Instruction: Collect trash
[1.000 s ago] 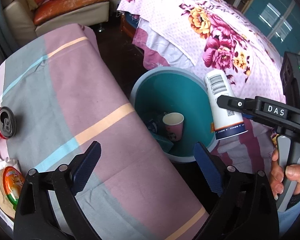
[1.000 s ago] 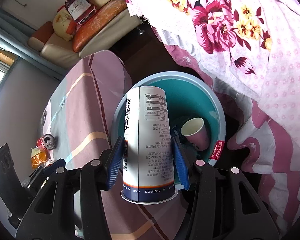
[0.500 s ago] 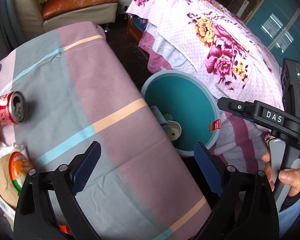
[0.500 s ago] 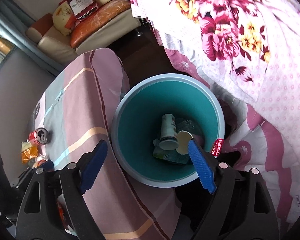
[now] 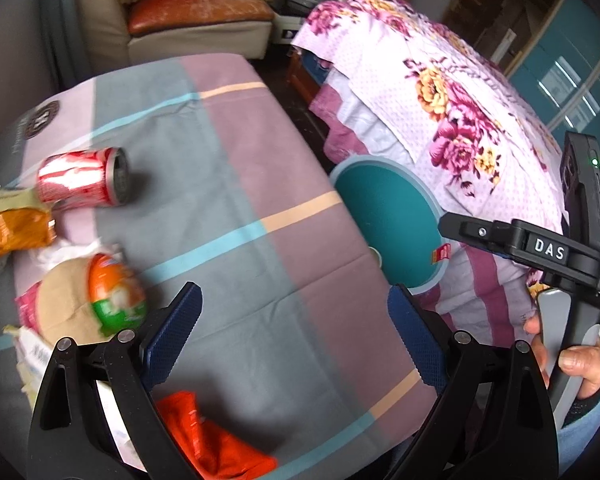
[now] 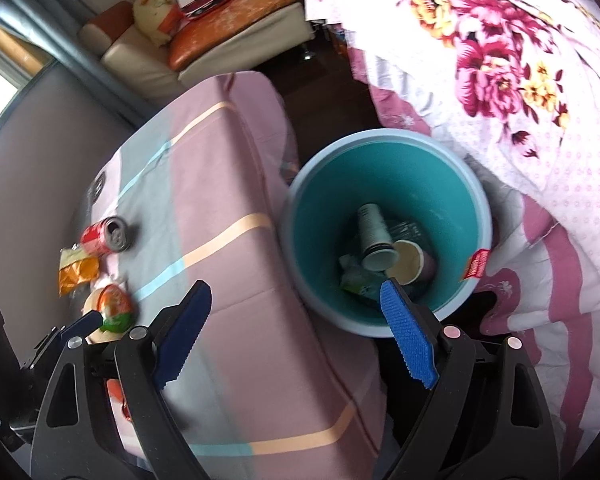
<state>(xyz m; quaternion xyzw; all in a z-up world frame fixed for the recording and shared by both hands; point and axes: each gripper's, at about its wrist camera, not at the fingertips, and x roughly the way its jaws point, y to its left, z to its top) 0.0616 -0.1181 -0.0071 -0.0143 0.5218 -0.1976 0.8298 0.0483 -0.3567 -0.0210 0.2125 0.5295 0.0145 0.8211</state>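
A teal trash bin [image 6: 440, 184] stands on the floor between the table and the bed; it also shows in the left wrist view [image 5: 384, 216]. Inside lie a white cylindrical container [image 6: 374, 236], a paper cup [image 6: 410, 266] and some wrappers. On the table lie a red soda can [image 5: 82, 182], an orange snack bag [image 5: 14, 232], a round bowl with an orange-green lid [image 5: 100, 304] and a red wrapper [image 5: 216, 448]. My left gripper [image 5: 296, 332] is open and empty above the table. My right gripper [image 6: 296, 332] is open and empty above the table edge beside the bin.
The table carries a pink, grey and striped cloth [image 5: 228, 152]. A bed with a floral cover [image 5: 460, 92] lies to the right of the bin. A sofa with cushions [image 5: 196, 12] stands at the back. A dark floor gap separates table and bed.
My right gripper opened and dropped the white container into the bin, where it now lies. Both grippers have since swung left toward the table; more table trash is in view.
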